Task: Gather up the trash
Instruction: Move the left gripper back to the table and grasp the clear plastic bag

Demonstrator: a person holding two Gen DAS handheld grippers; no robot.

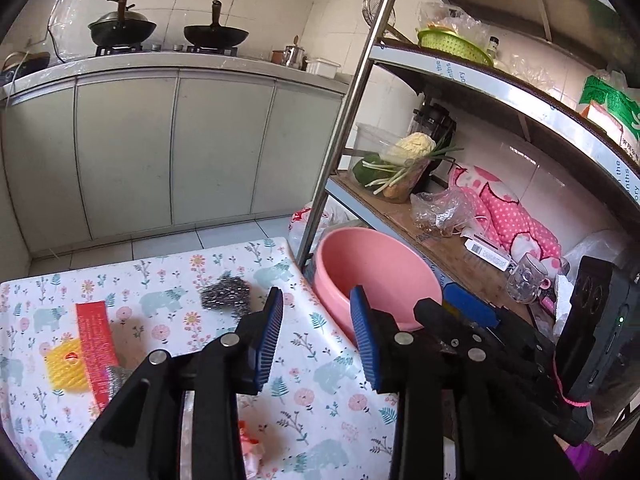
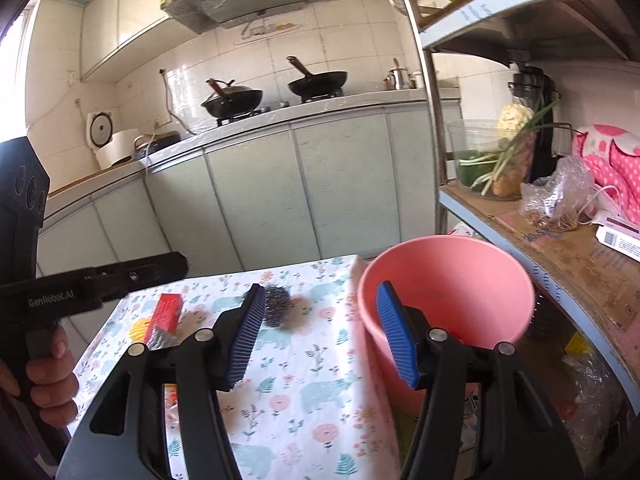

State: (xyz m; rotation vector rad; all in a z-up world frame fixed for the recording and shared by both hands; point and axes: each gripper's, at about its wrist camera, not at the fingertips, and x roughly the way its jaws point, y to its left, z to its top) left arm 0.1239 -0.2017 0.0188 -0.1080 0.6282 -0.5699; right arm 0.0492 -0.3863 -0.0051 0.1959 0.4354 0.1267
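Kitchen counter: runs along the far wall over pale green cabinet doors; 2 black woks sit on the gas burners.
Metal shelf rack: stands off the table's right edge, with a green colander on an upper shelf and a clear tub of vegetables and a pink dotted cloth on the cardboard-lined shelf below.
Table: covered in a white floral cloth printed with bears and flowers.
Pink bucket: stands just off the table's far right corner, between table and rack, mouth up; what it holds cannot be made out.
Left gripper: blue-padded fingers spread wide with nothing between them, hovering over the table's right edge beside the bucket rim.
Right gripper: blue-padded fingers spread wide and holding nothing, above the right half of the table, its right finger in front of the bucket.
Red box: lies flat near the table's left edge, overlapping the yellow foam net.
Steel wool scrubber: sits on the cloth near the far edge, right of the red box and apart from it.
Yellow foam net: lies at the left edge, touching the red box.
2nd steel scrubber: partly hidden at the near end of the red box.
Red-and-white wrapper: lies crumpled near the table's front edge, below the left gripper.
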